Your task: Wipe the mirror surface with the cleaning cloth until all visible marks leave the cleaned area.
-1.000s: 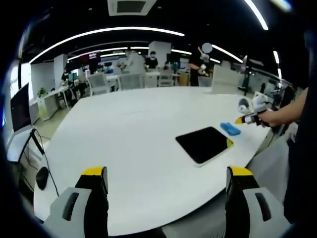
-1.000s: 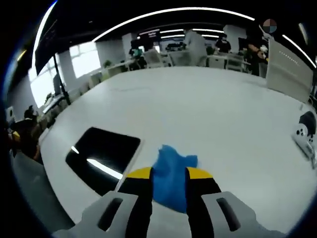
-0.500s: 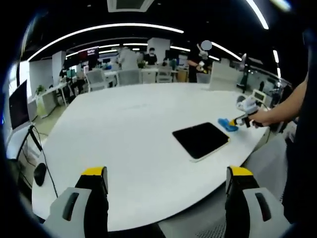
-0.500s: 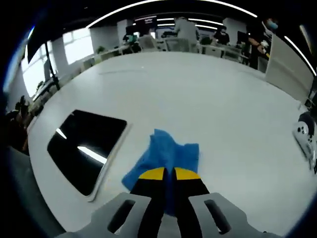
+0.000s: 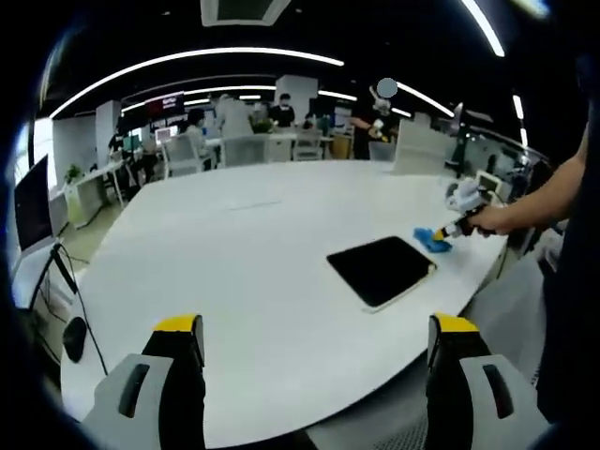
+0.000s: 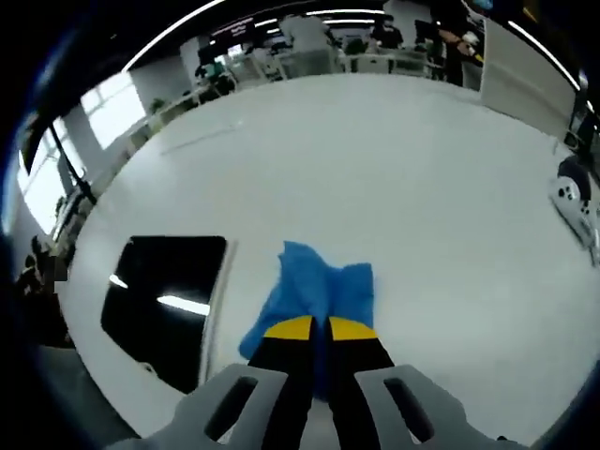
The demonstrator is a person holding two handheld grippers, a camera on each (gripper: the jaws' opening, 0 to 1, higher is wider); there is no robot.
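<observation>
Since a second ago, the right gripper point(image 6: 312, 327) has closed its jaws onto the blue cleaning cloth point(image 6: 317, 291), apparently lifting it just beside the dark mirror point(image 6: 164, 305) on the white table point(image 6: 394, 159). The left gripper point(image 5: 317, 330) hangs wide open, empty; wiping has not begun.

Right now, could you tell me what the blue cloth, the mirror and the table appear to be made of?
The blue cloth looks like soft woven or microfibre fabric: matte, crumpled into folds, pinched in the right gripper. The mirror seems glass or polished acrylic: dark, glossy, reflecting ceiling light strips, with a pale rim. The table appears to be smooth white laminate with a dull sheen, though I cannot be sure.
</observation>
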